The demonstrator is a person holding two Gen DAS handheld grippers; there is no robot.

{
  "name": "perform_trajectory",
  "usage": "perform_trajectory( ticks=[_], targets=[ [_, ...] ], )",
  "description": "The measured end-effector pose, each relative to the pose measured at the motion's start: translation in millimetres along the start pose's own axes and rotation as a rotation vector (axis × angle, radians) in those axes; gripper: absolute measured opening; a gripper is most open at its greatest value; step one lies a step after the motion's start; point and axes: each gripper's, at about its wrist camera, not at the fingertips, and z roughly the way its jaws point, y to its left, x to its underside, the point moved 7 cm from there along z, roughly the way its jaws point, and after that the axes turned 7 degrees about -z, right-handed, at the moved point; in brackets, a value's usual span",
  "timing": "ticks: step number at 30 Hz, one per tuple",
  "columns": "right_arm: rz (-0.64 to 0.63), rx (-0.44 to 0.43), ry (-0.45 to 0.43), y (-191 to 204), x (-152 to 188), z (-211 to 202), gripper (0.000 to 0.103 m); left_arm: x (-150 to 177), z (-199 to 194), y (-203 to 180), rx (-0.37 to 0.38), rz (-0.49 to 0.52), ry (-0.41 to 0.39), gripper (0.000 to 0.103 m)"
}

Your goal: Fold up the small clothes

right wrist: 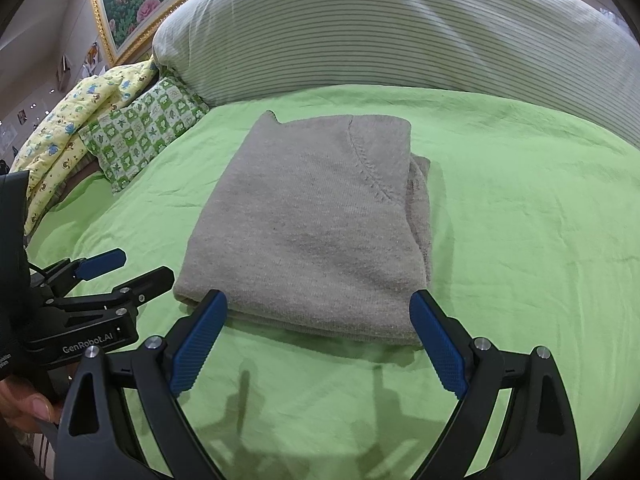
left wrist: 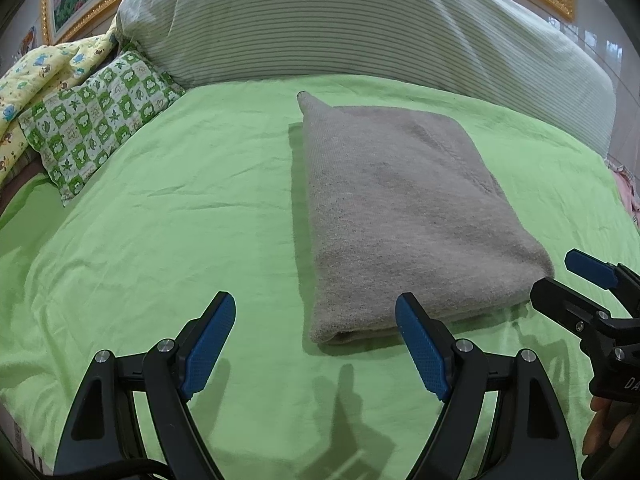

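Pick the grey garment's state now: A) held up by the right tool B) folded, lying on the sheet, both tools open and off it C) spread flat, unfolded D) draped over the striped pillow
B: the grey garment lies folded on the green sheet, ungripped; left tool and right tool are both open.

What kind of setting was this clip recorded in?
Most likely a home bedroom: the grey folded garment lies on a bed with a green sheet, a large striped pillow and a small checked pillow sit at its head, and a gold-framed painting hangs behind.

Both wrist cameras sit low over the bed, facing the striped pillow. The left views the folded grey garment from its left, the right head-on; both share it, close up.
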Motion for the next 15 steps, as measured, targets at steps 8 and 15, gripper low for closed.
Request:
perform_trajectory(
  ticks=[8,15],
  targets=[
    [0.008,0.001,-0.004,1.9,-2.9,-0.3,0.093,-1.8,0.8,-2.7,-0.001,0.002,0.003,0.083],
    [0.014,-0.004,-0.005,2.4,-3.6,-1.1,0.093,-5.9,1.1,-4.6,-0.016,0.007,-0.002,0.083]
  ],
)
